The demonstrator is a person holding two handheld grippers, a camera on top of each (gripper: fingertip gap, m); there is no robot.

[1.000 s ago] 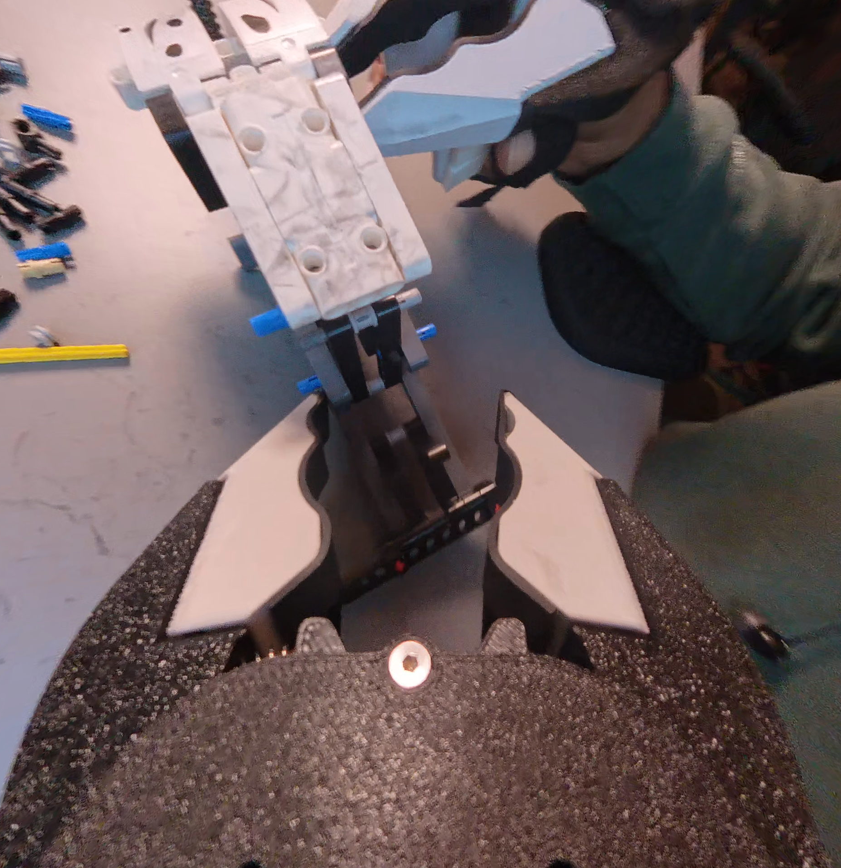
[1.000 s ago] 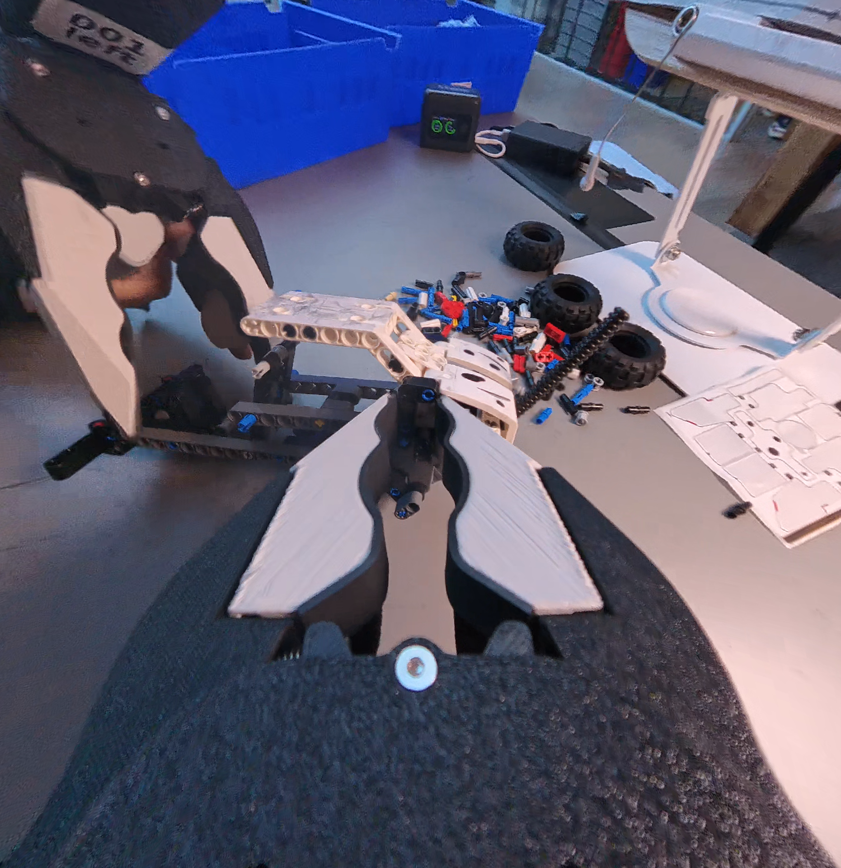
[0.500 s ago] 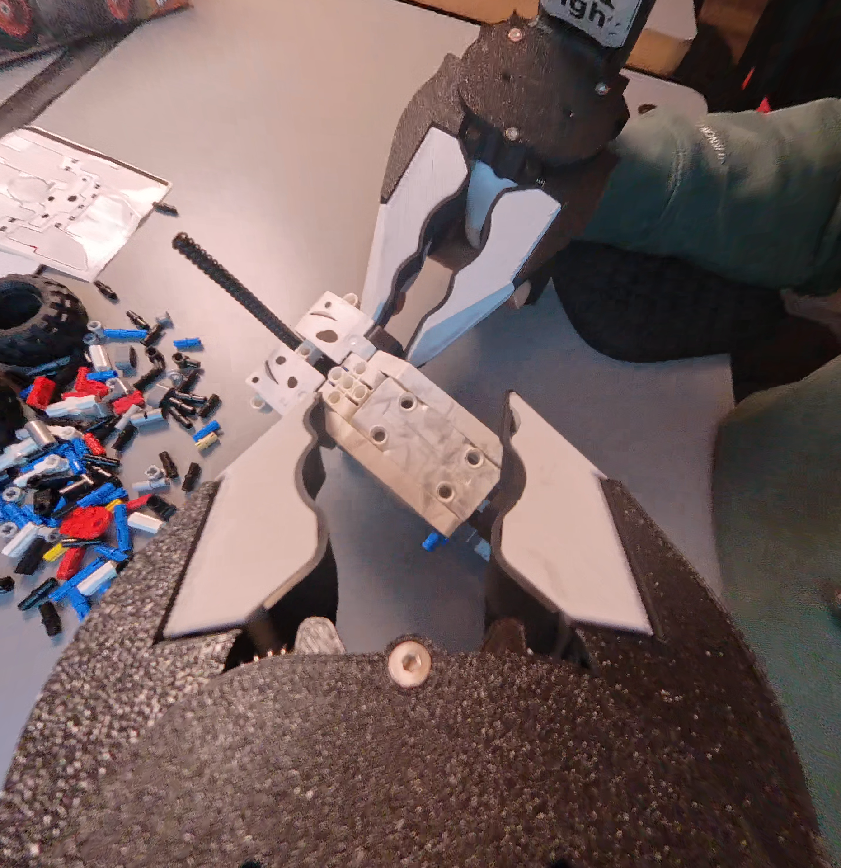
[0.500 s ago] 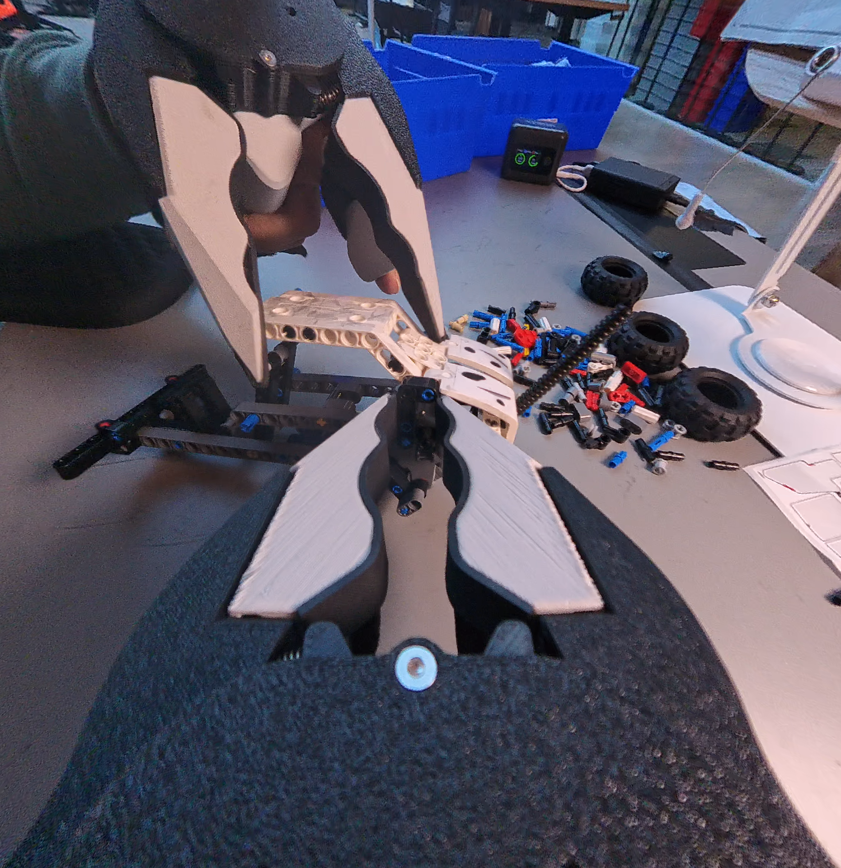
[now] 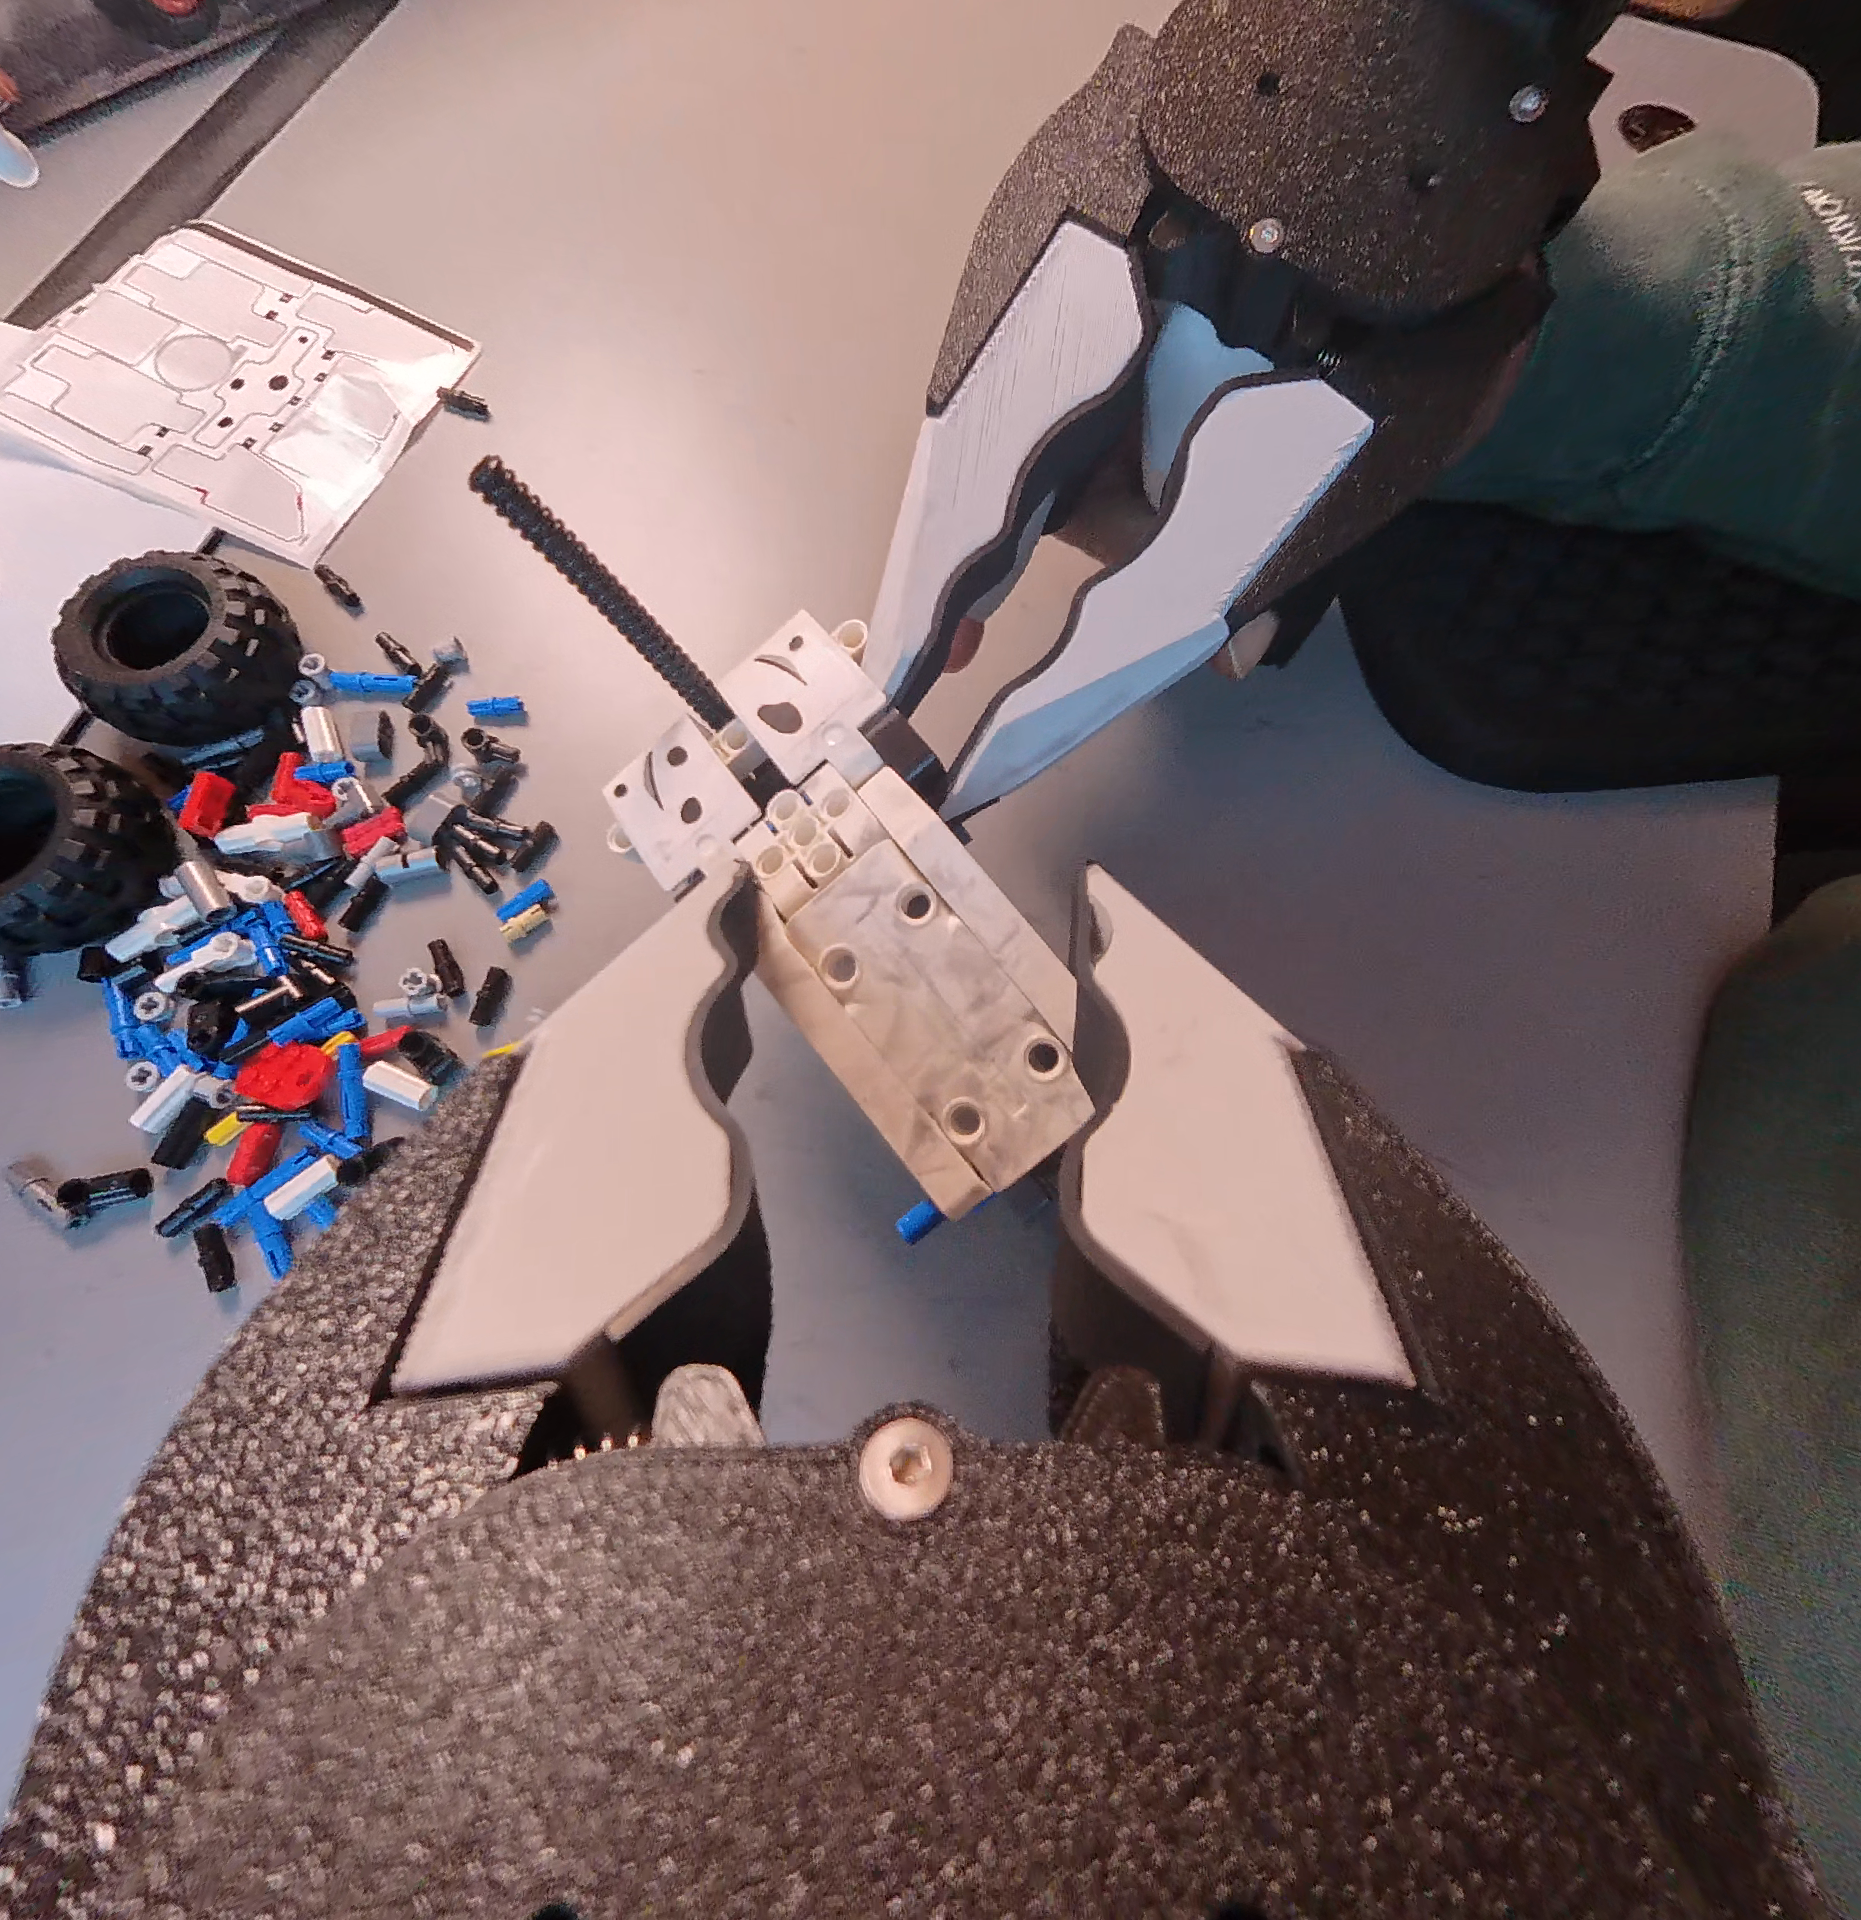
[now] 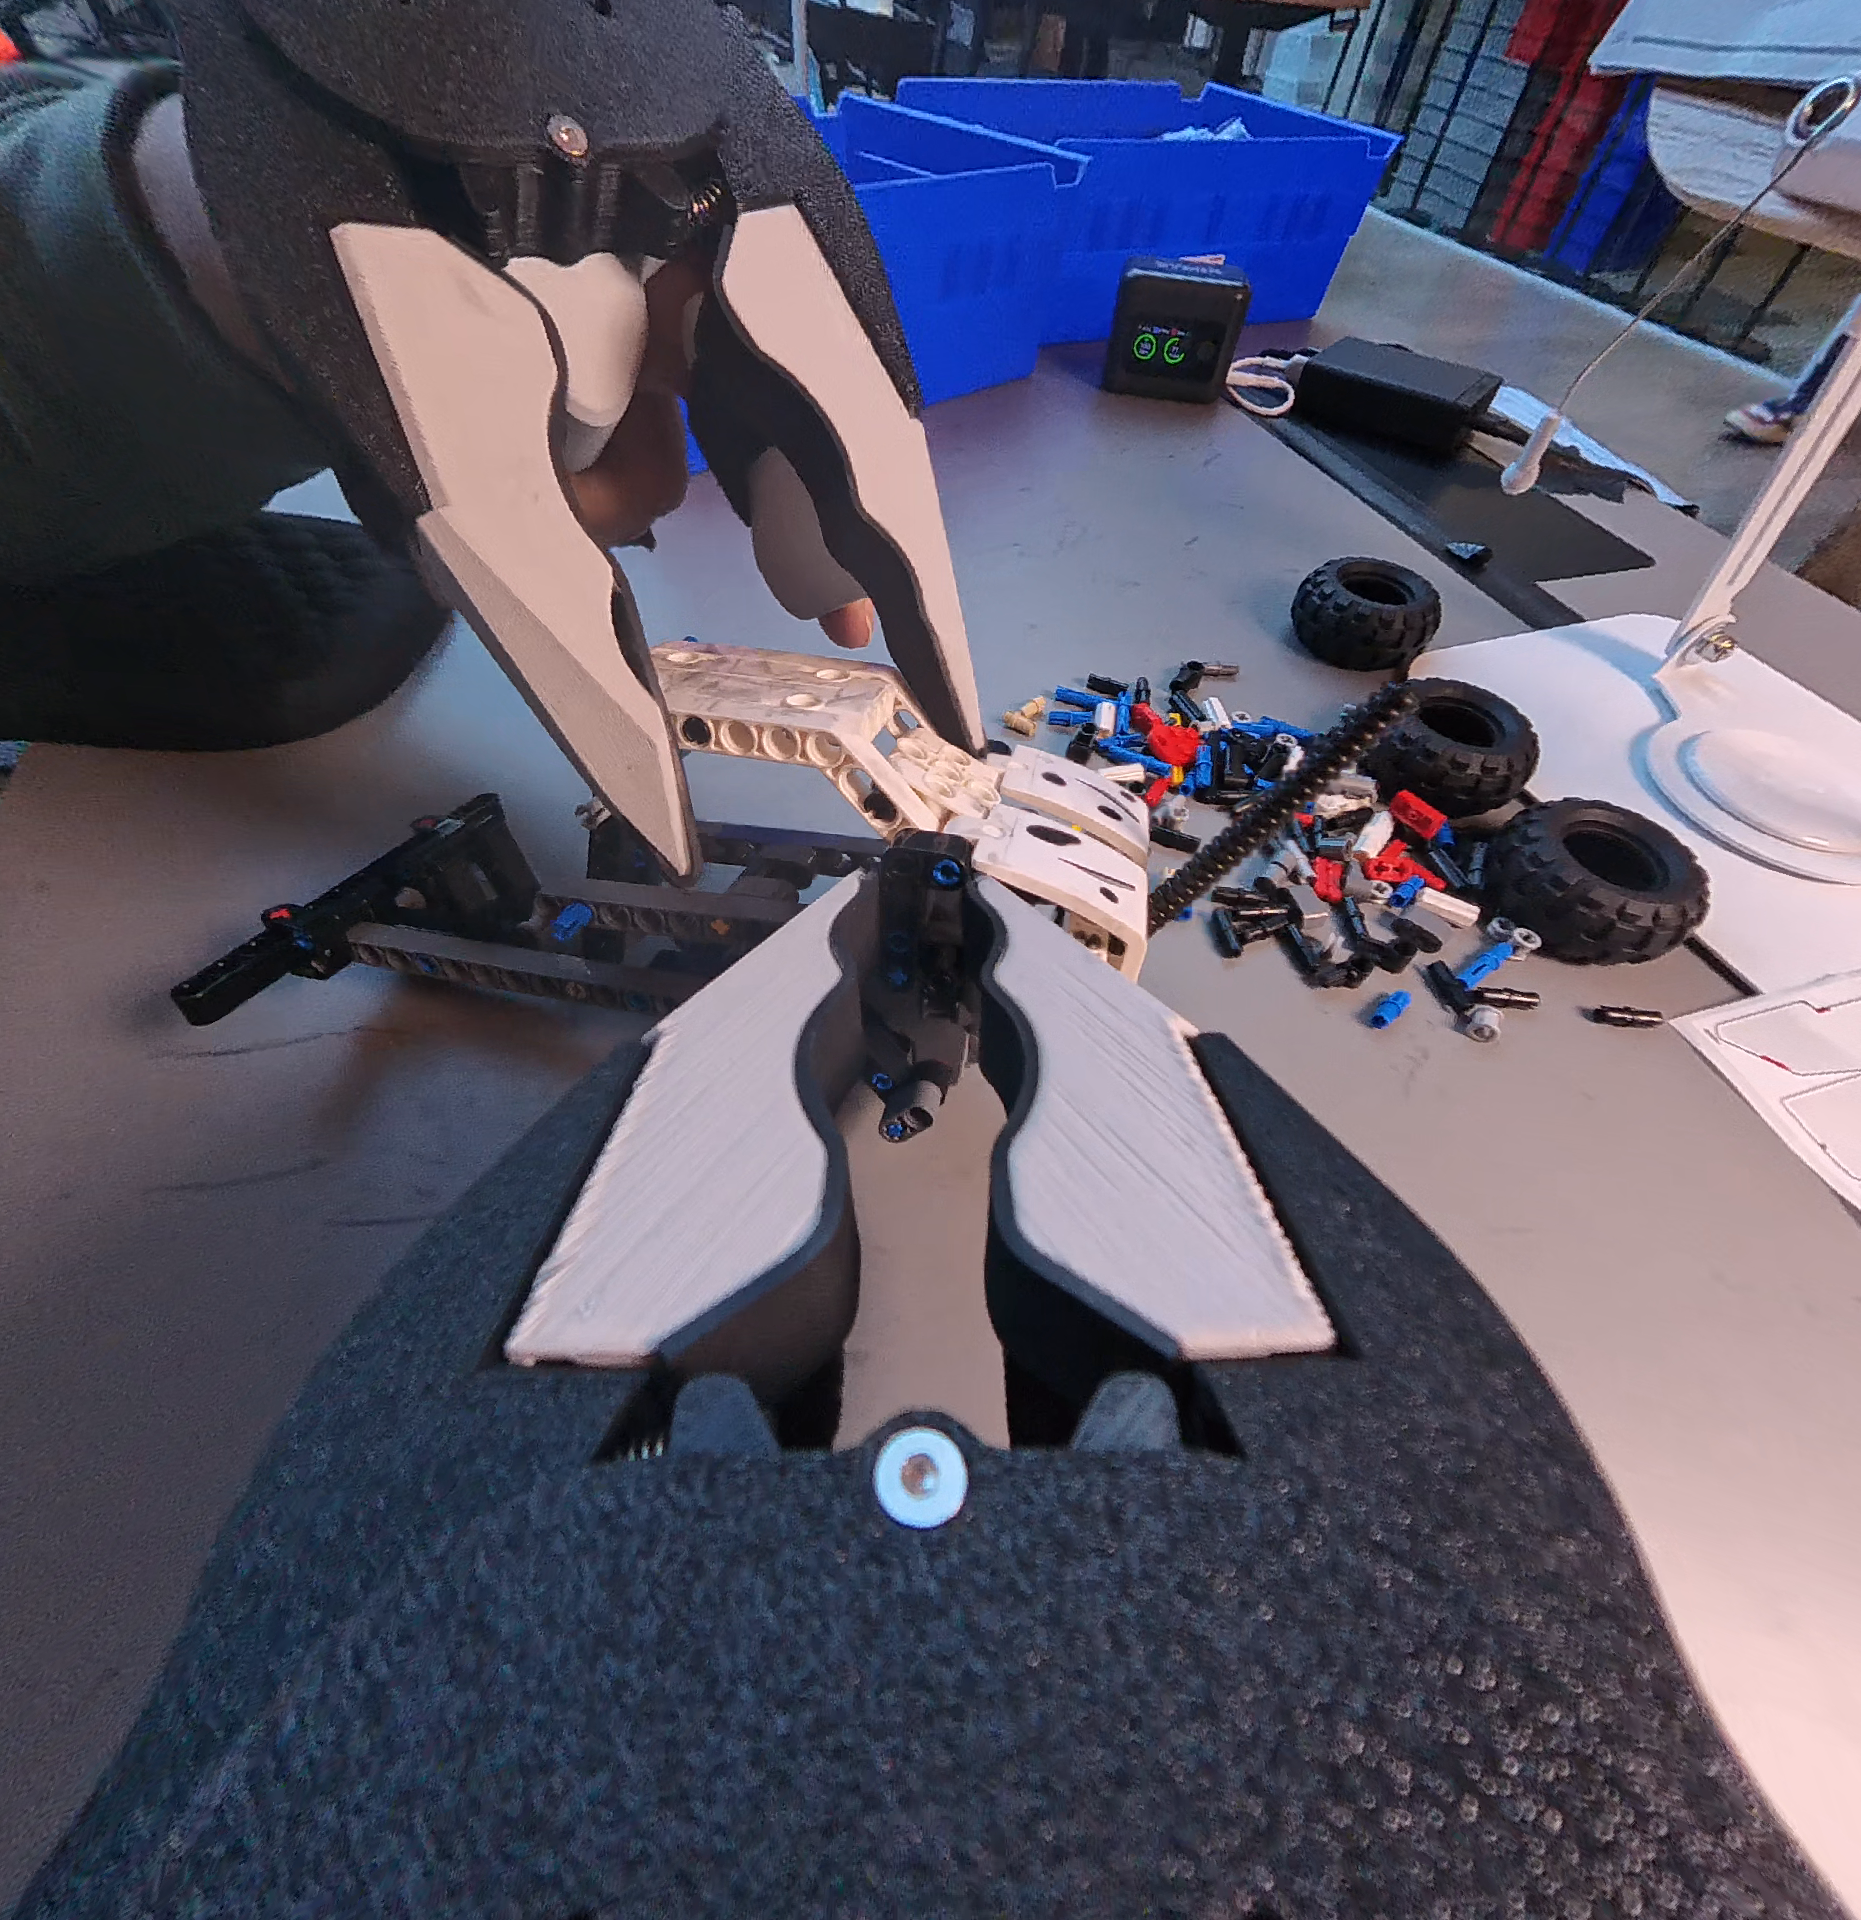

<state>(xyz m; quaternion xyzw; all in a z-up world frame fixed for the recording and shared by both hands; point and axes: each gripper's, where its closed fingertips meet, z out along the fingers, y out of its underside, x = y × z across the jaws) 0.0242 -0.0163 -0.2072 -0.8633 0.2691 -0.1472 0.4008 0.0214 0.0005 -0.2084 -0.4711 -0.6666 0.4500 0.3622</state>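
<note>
Right wrist view alone shows blue bins (image 6: pixel 1019 208) (far side) — right gripper (image 6: pixel 921 935) clamps model (image 6: pixel 801 717).

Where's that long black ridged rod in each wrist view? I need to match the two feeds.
Left wrist view: the black ridged rod runs diagonally from upper left of centre down to the white panels of the brick model.
Right wrist view: the rod slants right of centre, from the model's white panels up toward a black tyre.
Shared landmark: the heap of small loose pieces beside the rod.
</note>
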